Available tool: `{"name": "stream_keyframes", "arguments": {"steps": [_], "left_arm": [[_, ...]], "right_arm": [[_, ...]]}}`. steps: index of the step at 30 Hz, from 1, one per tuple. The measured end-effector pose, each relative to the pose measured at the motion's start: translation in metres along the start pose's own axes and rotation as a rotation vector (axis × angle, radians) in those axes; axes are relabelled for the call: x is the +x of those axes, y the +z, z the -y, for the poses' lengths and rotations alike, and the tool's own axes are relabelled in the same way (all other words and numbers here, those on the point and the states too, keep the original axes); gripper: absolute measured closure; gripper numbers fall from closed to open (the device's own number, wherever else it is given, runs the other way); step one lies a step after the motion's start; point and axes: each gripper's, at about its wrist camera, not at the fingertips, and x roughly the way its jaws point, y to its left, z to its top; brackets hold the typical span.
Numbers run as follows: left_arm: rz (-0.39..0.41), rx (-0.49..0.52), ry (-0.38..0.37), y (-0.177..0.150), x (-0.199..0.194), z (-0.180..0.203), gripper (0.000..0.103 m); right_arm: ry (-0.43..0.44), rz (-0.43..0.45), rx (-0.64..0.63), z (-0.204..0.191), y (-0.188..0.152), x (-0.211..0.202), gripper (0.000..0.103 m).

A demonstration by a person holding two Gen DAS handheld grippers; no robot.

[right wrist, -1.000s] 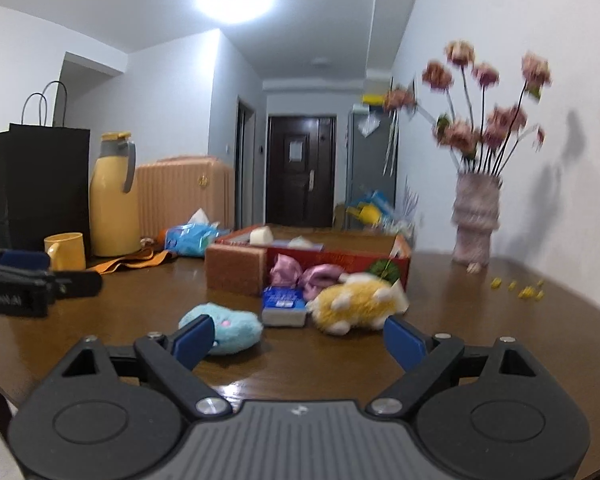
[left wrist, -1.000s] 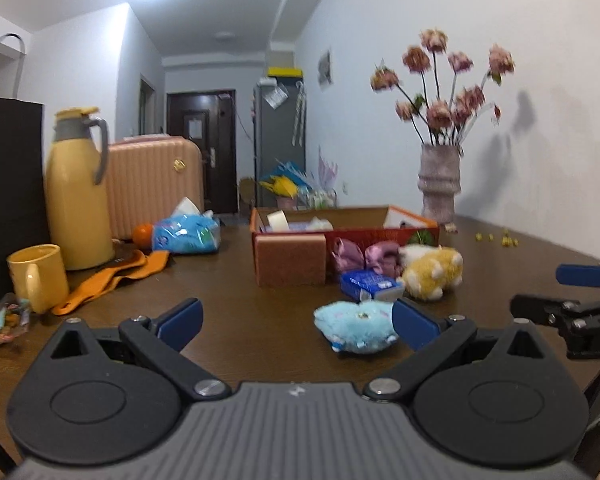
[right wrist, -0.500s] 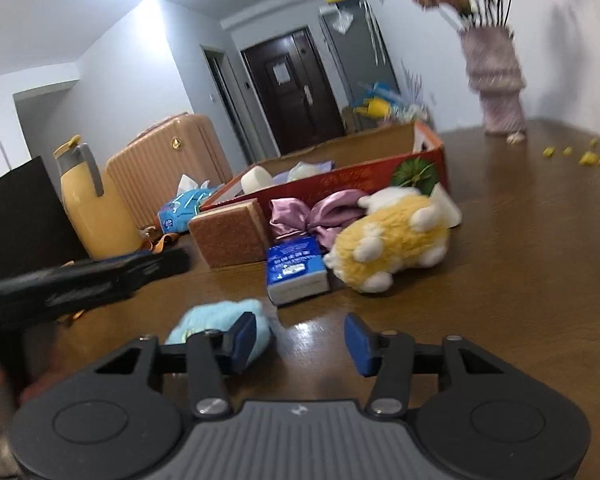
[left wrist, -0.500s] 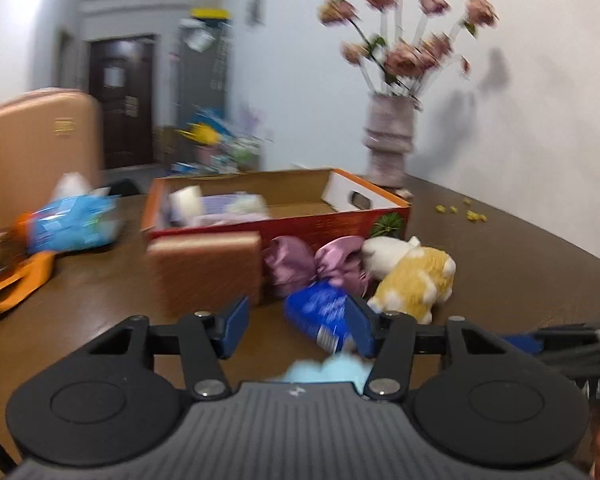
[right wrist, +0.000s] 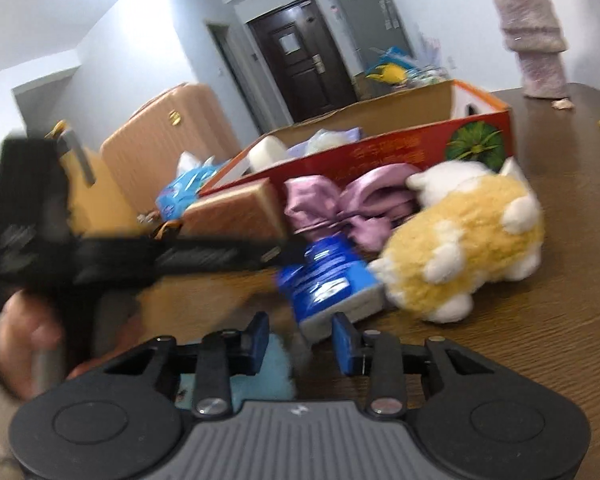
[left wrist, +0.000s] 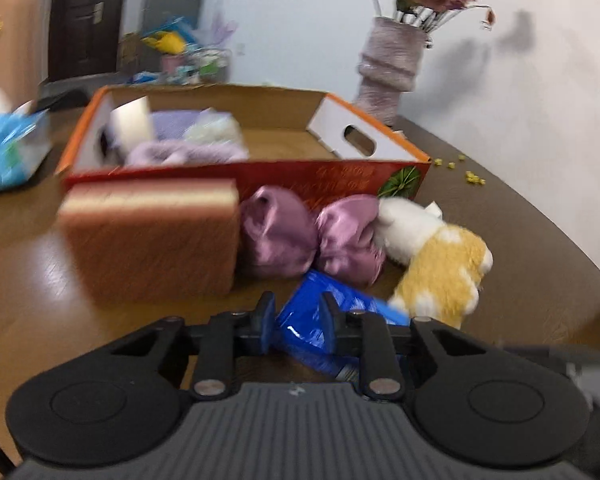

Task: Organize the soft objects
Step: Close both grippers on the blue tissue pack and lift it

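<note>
The blue tissue pack (left wrist: 332, 328) lies on the brown surface (left wrist: 520, 248), just in front of the pink bow (left wrist: 312, 236) and beside the yellow plush toy (left wrist: 444, 276). The left gripper (left wrist: 296, 322) has the pack between its closing fingers. The right gripper (right wrist: 300, 342) is closing too, nothing pinched, with the light blue plush (right wrist: 274, 372) just under it. The red box (left wrist: 260, 172) stands behind.
</note>
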Motion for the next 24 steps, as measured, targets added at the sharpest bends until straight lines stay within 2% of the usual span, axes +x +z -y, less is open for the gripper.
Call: {"name": "stream_keyframes", "arguments": {"steps": [3, 7, 9, 13, 18, 21, 24], "left_arm": [[0.001, -0.039, -0.012, -0.012, -0.019, 0.003, 0.079], [0.04, -0.102, -0.012, -0.004, -0.021, -0.002, 0.074], [0.028, -0.128, 0.012, 0.003, -0.013, -0.005, 0.074], [-0.024, -0.164, -0.02, 0.002, 0.004, -0.008, 0.077], [-0.023, -0.209, -0.034, -0.011, -0.007, -0.008, 0.077], [-0.009, -0.223, -0.008, -0.016, -0.015, -0.001, 0.077], [0.071, -0.232, -0.015, -0.018, -0.043, 0.011, 0.078]], "right_arm": [[-0.048, 0.042, -0.017, 0.002, 0.002, -0.013, 0.069], [-0.052, 0.044, -0.011, 0.005, 0.007, -0.008, 0.069], [-0.051, 0.034, 0.013, 0.007, 0.011, 0.002, 0.071], [-0.03, 0.015, 0.091, 0.014, 0.013, 0.012, 0.073], [-0.014, 0.009, 0.138, 0.021, 0.008, 0.01, 0.077], [-0.008, 0.006, 0.15, 0.02, 0.007, 0.006, 0.085], [-0.014, 0.051, 0.084, 0.006, 0.01, -0.015, 0.087]]}}
